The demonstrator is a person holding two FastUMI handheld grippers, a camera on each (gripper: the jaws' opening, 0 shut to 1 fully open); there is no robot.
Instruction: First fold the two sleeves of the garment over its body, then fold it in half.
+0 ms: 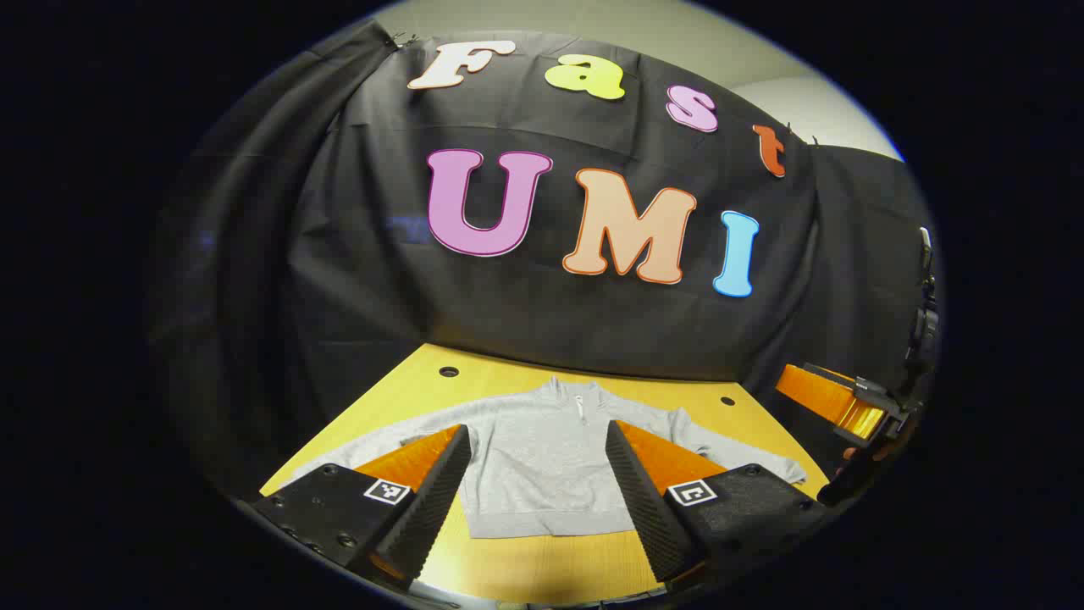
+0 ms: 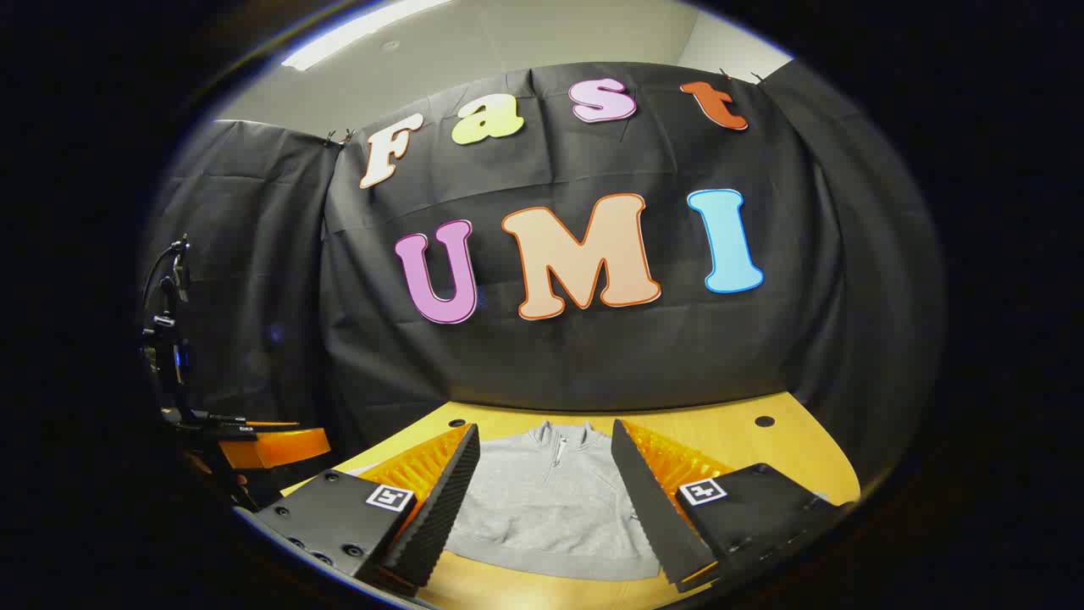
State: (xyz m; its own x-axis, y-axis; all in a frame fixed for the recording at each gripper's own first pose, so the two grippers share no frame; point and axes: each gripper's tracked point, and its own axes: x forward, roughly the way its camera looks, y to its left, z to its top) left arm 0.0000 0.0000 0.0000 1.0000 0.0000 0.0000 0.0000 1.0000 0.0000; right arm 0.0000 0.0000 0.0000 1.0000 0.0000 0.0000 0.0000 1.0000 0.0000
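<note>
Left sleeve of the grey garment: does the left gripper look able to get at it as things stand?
Probably yes. The left gripper is open above the table, the garment lies flat, and nothing sits on its left sleeve.

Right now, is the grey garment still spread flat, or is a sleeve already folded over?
Spread flat. The grey garment lies open on the table, collar away, both sleeves out sideways, hem straight. No fold made.
</note>
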